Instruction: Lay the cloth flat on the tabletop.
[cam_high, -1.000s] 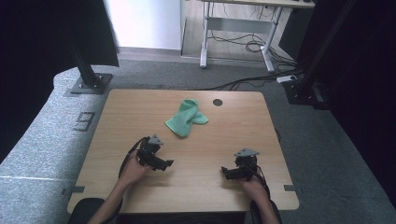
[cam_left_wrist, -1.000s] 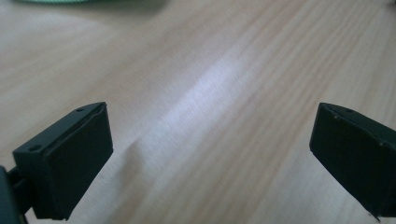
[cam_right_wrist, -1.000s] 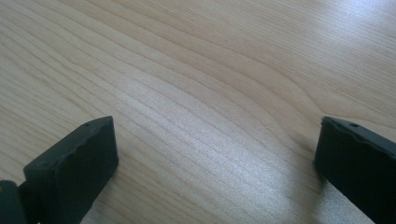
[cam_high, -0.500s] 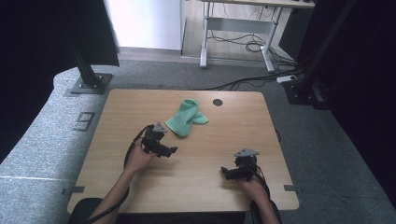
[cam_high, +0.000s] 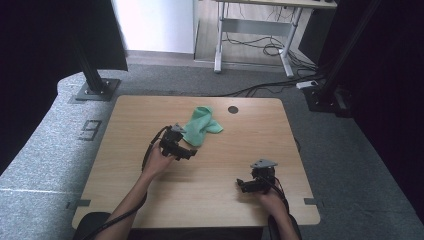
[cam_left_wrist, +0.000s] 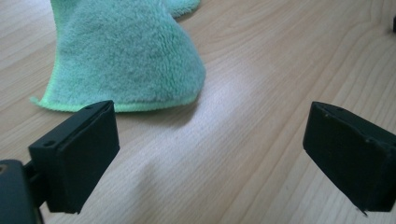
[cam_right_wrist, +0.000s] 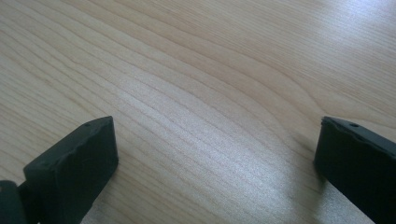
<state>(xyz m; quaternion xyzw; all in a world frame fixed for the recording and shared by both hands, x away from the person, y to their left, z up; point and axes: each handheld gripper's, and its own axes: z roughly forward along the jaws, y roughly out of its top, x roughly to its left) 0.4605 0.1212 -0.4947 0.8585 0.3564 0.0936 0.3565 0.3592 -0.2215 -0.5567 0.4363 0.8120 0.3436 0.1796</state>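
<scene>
On the wooden table (cam_high: 210, 185), left gripper (cam_left_wrist: 210, 154) jaws gape beside green cloth (cam_left_wrist: 126, 56).

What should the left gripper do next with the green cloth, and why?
Probably ease forward and a little toward the cloth. The left gripper stands open just short of its near edge, with bare table between the jaws, so closing now would likely grab nothing.

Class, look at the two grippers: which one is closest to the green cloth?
The left gripper: it sits right at the green cloth's near edge, jaws apart, while the right gripper rests far off.
</scene>
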